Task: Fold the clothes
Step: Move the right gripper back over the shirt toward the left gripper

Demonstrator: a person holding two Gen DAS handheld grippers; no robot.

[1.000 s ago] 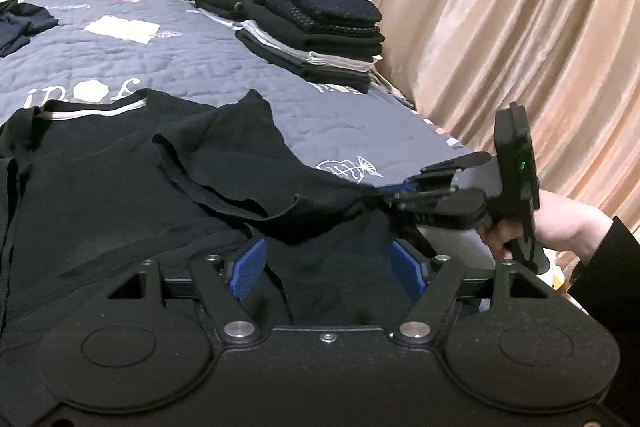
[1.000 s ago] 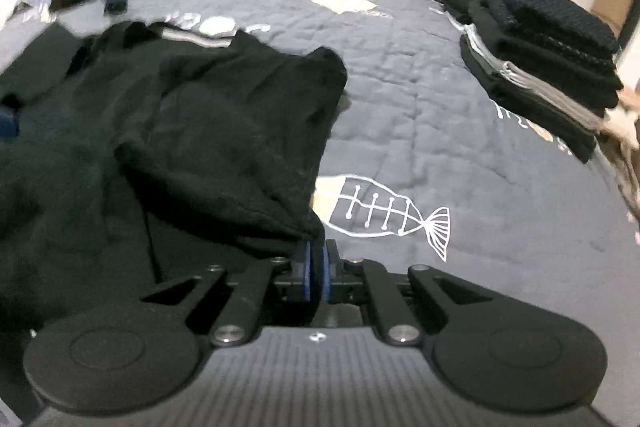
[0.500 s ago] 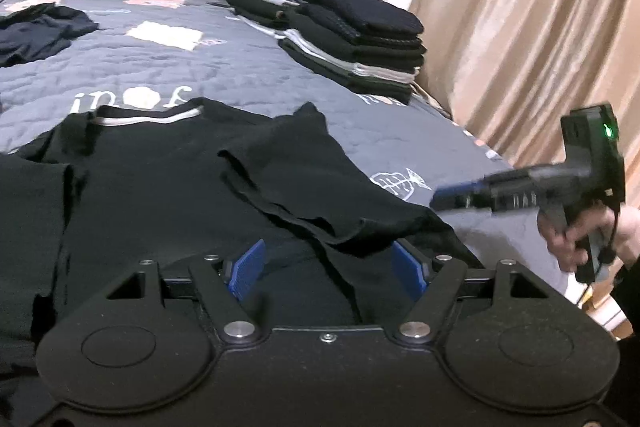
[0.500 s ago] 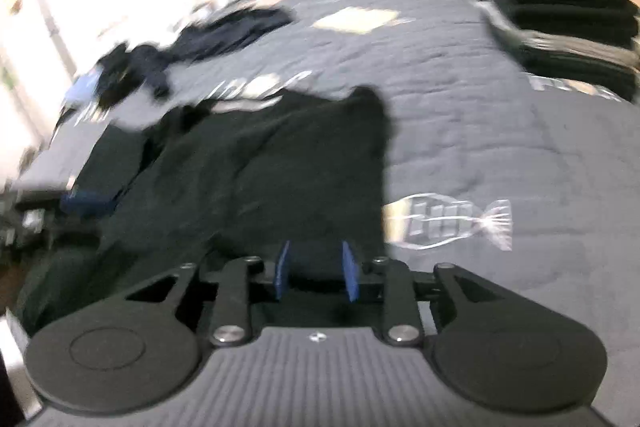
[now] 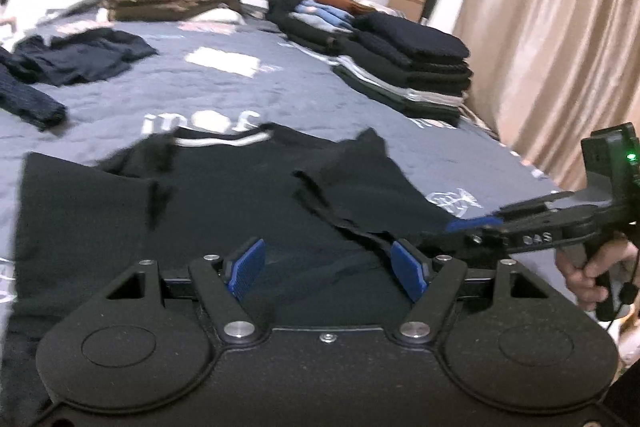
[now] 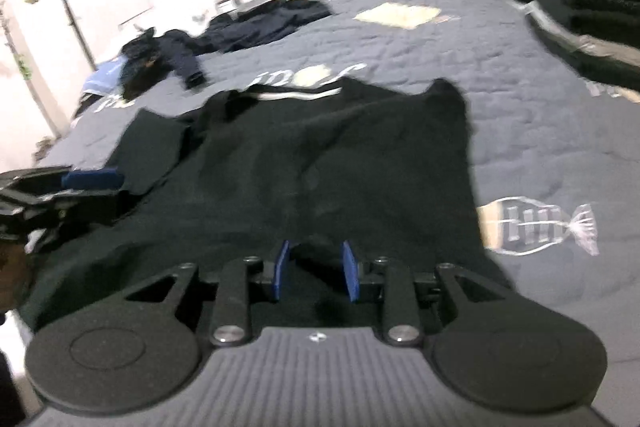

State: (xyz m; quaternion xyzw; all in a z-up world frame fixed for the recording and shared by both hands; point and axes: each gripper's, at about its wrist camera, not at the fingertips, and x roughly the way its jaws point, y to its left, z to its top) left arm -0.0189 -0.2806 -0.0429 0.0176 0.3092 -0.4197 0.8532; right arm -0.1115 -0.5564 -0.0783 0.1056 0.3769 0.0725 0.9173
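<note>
The black shirt (image 6: 312,163) lies flat mid-bed (image 6: 540,99), right sleeve folded inward to narrow it. Left claw (image 5: 326,267) gapes wide, empty; right claw (image 6: 316,269) stands part open, holding nothing. Folded stacks (image 5: 404,67) wait at two o'clock.

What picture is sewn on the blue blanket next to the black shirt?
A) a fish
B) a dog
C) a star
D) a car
A: a white outlined fish with a fanned tail lies on the blue blanket, right beside the black shirt.
</note>
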